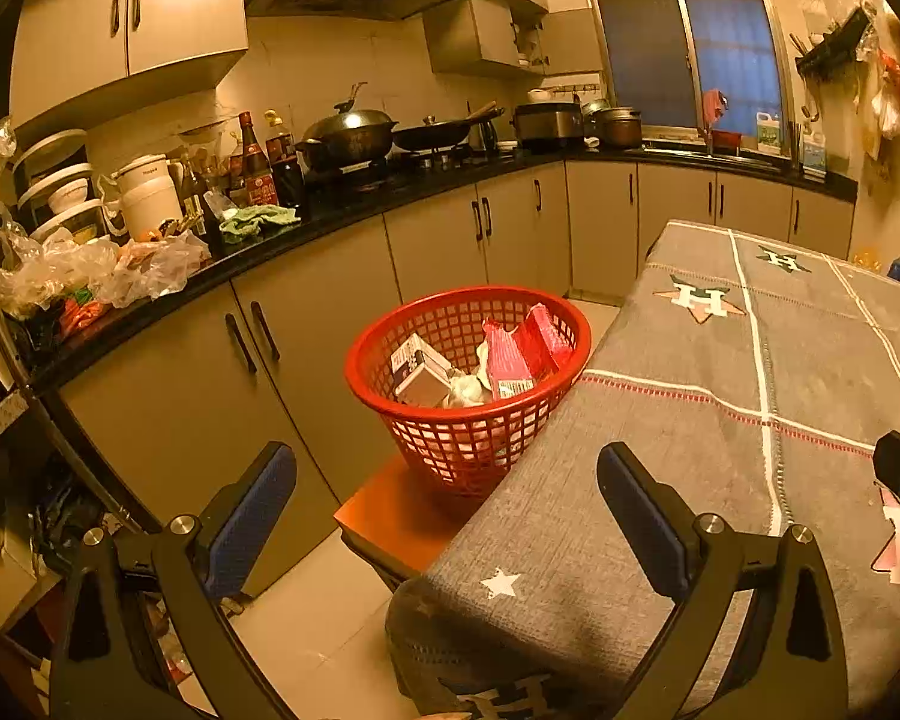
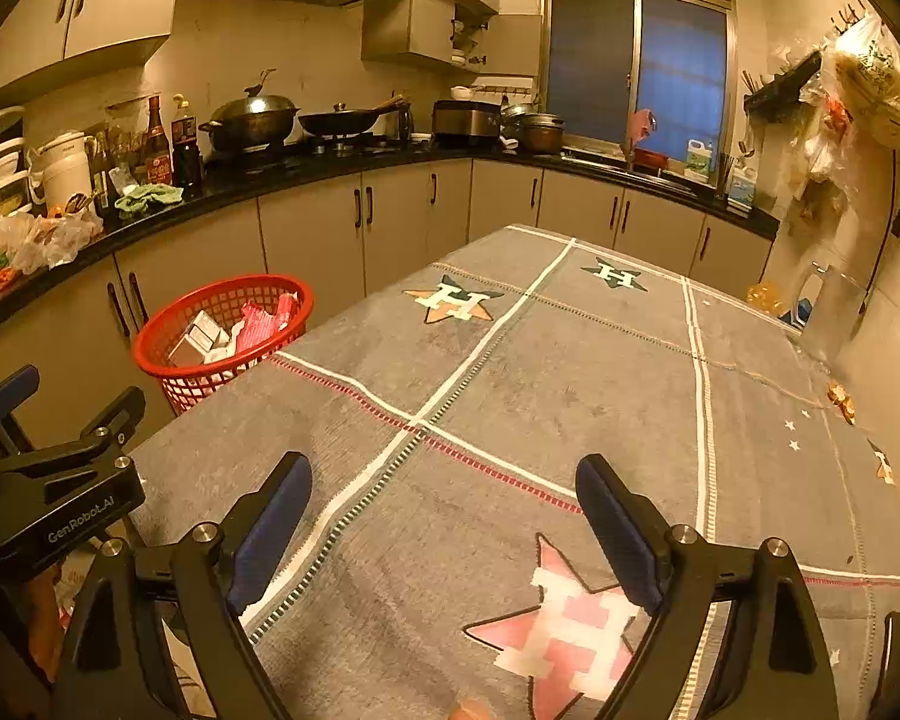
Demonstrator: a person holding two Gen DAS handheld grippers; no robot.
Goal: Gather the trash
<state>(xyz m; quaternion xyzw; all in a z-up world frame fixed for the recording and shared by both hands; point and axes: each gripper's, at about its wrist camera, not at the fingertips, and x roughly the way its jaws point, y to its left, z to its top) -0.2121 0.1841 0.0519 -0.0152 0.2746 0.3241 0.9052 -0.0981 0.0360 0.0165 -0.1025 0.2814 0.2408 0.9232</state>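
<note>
**Both my grippers empty, the trash sits in the basket**

From my left wrist camera I see my left gripper [image 1: 447, 516] with its jaws spread wide and nothing between them. It hangs over the near corner of the table [image 1: 810, 372], which is covered with a grey cloth with star patterns. Just beside the table edge stands the red basket [image 1: 468, 360] on an orange stool [image 1: 402, 516]. Inside the basket lie a small carton [image 1: 420, 369], red wrappers [image 1: 519, 354] and some crumpled paper. The black tip of my right gripper shows at the right border.

From my right wrist camera, my right gripper [image 2: 444, 522] is also wide apart and pinches nothing. Below it is only the cloth with a pink star [image 2: 570, 630]. The basket [image 2: 225, 330] is to the left, well apart from these jaws. At the far right side of the table I see small golden pieces [image 2: 840, 402]; I cannot tell whether they are trash.

I judge that the collecting is nearly done. My next move calls for a look over the table for any leftover piece, then a reach to it with jaws open.
</note>
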